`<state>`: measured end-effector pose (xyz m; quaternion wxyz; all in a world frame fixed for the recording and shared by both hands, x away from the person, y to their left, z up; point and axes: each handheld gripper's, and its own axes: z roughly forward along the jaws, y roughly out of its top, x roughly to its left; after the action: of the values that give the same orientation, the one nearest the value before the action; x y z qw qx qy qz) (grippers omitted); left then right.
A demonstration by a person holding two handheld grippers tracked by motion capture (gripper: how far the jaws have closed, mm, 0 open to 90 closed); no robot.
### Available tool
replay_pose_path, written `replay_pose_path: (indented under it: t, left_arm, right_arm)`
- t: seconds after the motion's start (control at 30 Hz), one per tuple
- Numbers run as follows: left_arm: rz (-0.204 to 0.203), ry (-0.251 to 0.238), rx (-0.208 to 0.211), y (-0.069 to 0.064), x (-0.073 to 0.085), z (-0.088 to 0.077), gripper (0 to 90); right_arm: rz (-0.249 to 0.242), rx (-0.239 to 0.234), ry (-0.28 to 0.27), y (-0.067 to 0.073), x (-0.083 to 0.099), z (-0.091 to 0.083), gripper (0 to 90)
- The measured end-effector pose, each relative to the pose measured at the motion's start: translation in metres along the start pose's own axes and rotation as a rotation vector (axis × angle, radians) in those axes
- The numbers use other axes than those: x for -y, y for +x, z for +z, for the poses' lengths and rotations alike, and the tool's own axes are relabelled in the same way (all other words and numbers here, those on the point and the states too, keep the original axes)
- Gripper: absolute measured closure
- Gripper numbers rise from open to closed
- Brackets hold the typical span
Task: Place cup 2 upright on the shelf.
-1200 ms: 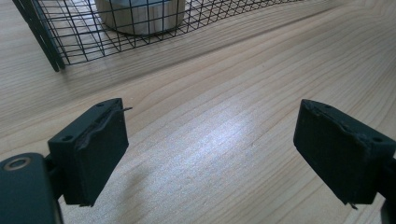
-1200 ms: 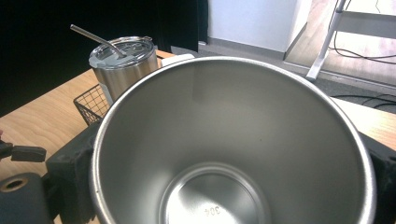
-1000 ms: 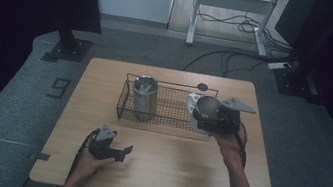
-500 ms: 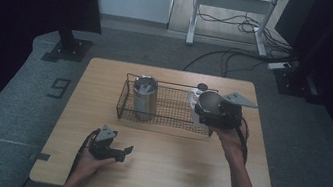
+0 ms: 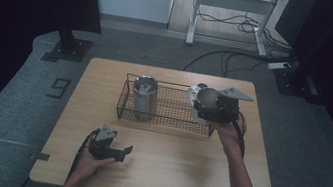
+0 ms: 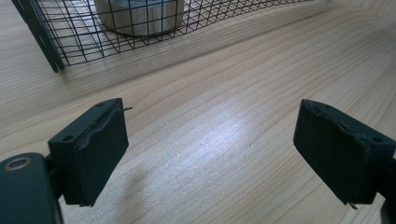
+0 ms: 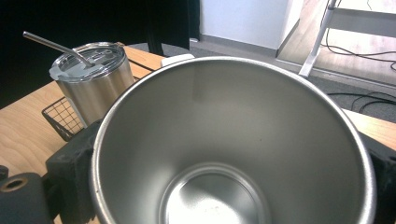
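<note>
An open steel cup (image 5: 207, 98) hangs over the right end of the black wire basket (image 5: 176, 82), with my right gripper (image 5: 205, 107) shut on it. In the right gripper view the cup (image 7: 233, 154) is empty and its mouth faces the camera, a jaw on either side of it. A lidded steel tumbler (image 5: 144, 95) with a straw (image 7: 51, 44) stands upright in the basket's left end. My left gripper (image 5: 125, 153) rests low over the table's front left, open, with only bare wood between its jaws (image 6: 210, 140).
The wooden table (image 5: 167, 174) has free room in front of the basket. A small white object (image 5: 192, 97) sits in the basket's right end behind the cup. The basket's near wall (image 6: 56, 42) and the tumbler's base (image 6: 140, 14) lie just ahead of the left gripper.
My right gripper has carried the cup a little toward the far side over the basket's right end. The left gripper has stayed where it was.
</note>
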<state>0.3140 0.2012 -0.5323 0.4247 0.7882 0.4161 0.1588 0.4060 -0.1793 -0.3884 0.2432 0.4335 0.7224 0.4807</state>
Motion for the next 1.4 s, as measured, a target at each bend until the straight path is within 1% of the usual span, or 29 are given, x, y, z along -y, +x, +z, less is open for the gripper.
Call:
replay_pose_path:
  t: [0.17, 0.37, 0.6, 0.97, 1.4]
  left_arm:
    - [-0.010, -0.010, 0.017, -0.001, -0.002, -0.002, 10.2]
    - [-0.011, -0.011, 0.013, 0.000, -0.002, -0.002, 10.2]
    - [-0.010, -0.011, 0.012, 0.000, -0.002, -0.002, 10.2]
    - [-0.013, -0.013, 0.010, 0.001, -0.001, -0.003, 10.3]
    - [-0.011, -0.010, 0.010, 0.001, 0.000, -0.002, 10.4]
  right_arm:
    - [-0.002, -0.002, 0.004, -0.001, -0.003, 0.006, 6.2]
    - [0.000, 0.001, 0.011, -0.004, -0.005, 0.013, 6.2]
    - [0.016, 0.002, 0.020, -0.008, -0.008, 0.022, 6.2]
    - [0.012, 0.007, 0.030, -0.011, -0.013, 0.033, 6.2]
    - [0.020, 0.013, 0.066, -0.019, -0.005, 0.057, 6.2]
